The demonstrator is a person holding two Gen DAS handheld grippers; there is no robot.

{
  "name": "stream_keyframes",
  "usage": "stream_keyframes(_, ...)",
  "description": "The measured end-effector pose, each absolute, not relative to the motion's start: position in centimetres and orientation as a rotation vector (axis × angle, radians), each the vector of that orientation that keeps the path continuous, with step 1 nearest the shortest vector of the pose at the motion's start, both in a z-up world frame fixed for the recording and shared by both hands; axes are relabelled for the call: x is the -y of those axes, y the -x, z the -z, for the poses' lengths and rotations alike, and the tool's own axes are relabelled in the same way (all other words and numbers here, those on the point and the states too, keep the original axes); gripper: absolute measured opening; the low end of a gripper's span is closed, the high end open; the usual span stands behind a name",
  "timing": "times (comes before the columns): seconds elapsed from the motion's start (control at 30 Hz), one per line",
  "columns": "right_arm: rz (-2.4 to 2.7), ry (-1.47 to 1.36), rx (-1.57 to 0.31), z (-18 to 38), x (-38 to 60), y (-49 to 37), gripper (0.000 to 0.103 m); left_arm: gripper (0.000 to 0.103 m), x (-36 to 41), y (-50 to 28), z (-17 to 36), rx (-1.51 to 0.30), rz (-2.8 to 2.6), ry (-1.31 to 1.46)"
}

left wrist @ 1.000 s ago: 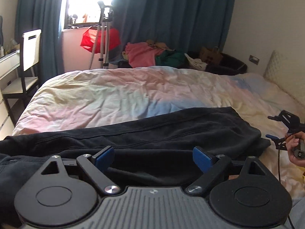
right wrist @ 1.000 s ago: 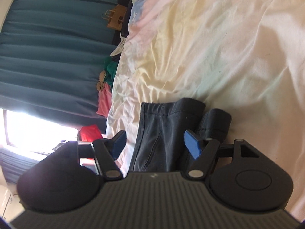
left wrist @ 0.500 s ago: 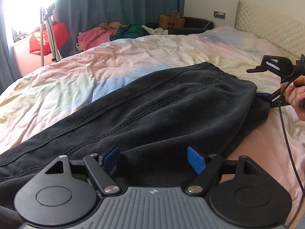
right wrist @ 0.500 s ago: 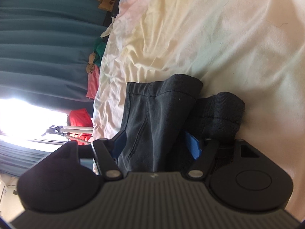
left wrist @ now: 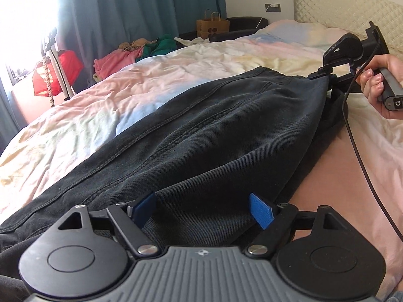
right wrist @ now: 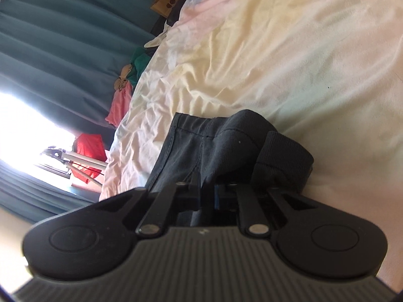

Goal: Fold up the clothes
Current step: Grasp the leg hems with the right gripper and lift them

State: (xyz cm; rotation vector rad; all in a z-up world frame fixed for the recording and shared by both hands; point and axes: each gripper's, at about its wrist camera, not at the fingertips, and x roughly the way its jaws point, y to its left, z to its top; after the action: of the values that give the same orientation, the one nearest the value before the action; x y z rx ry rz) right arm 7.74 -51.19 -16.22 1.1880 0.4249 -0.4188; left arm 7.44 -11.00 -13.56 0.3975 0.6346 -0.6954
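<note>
A pair of dark grey jeans (left wrist: 214,130) lies lengthwise across the pastel bed sheet (left wrist: 126,88). My left gripper (left wrist: 204,210) is open, its blue pads just above the near end of the denim. At the far end a hand (left wrist: 377,85) holds my right gripper (left wrist: 330,80) at the hem. In the right wrist view the right gripper (right wrist: 207,195) is shut on the hem of the jeans (right wrist: 226,141), which bunches up in front of the fingers.
A heap of pink and green clothes (left wrist: 141,52) lies past the far edge of the bed. A tripod (left wrist: 54,65) and a red item stand by the bright window. A paper bag (left wrist: 212,26) sits by the teal curtains; a padded headboard (left wrist: 352,2) is at right.
The right gripper has moved onto the hem and closed on it. The left gripper has swung right and come lower over the jeans, still open.
</note>
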Motion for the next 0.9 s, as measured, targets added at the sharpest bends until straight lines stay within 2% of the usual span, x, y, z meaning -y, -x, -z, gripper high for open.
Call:
stream_keyframes(0.13,0.436,-1.207,-0.385,15.3,51.1,-6.8,0.006,0.076,11.0,-7.2,13.5,-0.616,0.708,-0.394)
stream_keyframes(0.37,0.462,-1.231,-0.312,12.8,50.2,-3.8,0.005,0.076,11.0,-6.9,13.5,-0.585,0.730,-0.388)
stream_keyframes(0.53,0.507,-1.235,-0.363,13.2,50.0,-1.1,0.005,0.076,9.8,-6.7,11.9,-0.565,0.748,-0.297)
stream_keyframes(0.7,0.572,-1.277,-0.476,15.8,51.2,-0.2,0.006,0.076,9.0,-7.5,11.3,-0.596,0.722,-0.228)
stream_keyframes(0.9,0.591,-1.357,-0.458,16.5,50.7,0.7,0.008,0.076,8.6,-8.8,12.1,-0.642,0.645,-0.211)
